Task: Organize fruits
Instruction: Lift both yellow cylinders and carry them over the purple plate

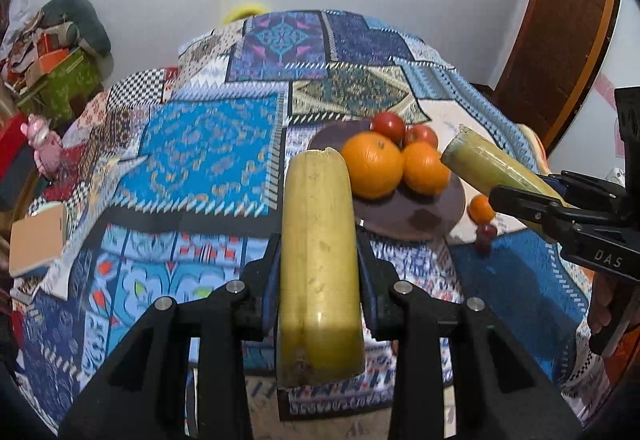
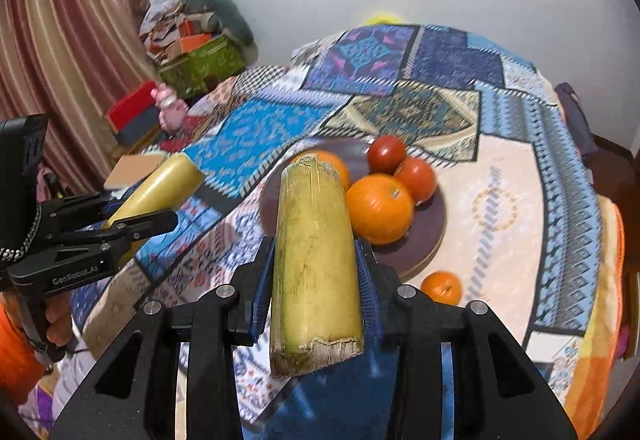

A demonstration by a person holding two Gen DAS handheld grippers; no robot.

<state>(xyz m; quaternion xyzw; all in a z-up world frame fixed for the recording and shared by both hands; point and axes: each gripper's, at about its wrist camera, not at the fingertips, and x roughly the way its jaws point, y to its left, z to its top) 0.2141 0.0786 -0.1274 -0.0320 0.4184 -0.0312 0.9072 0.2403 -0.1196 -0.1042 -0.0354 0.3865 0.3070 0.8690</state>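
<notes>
My left gripper (image 1: 318, 260) is shut on a yellow sugarcane piece (image 1: 318, 240) and holds it above the patterned cloth, just short of the dark round plate (image 1: 416, 220). My right gripper (image 2: 316, 268) is shut on a second yellow-green sugarcane piece (image 2: 314, 240), also in the air near the plate (image 2: 424, 236). On the plate lie two oranges (image 1: 372, 169) (image 2: 378, 207) and two red tomatoes (image 1: 388, 125) (image 2: 416, 177). A small orange (image 2: 442, 288) and a small red fruit (image 1: 486, 234) lie on the cloth beside the plate. Each gripper shows in the other's view, the right one (image 1: 532, 203) and the left one (image 2: 132, 220).
A patchwork cloth (image 1: 208, 143) covers the surface. A brown notebook (image 1: 38, 244) lies at the left edge. A pink figure (image 1: 44, 147), a green box (image 1: 64, 83) and clutter sit beyond the left edge. A wooden door (image 1: 560, 39) is at the right.
</notes>
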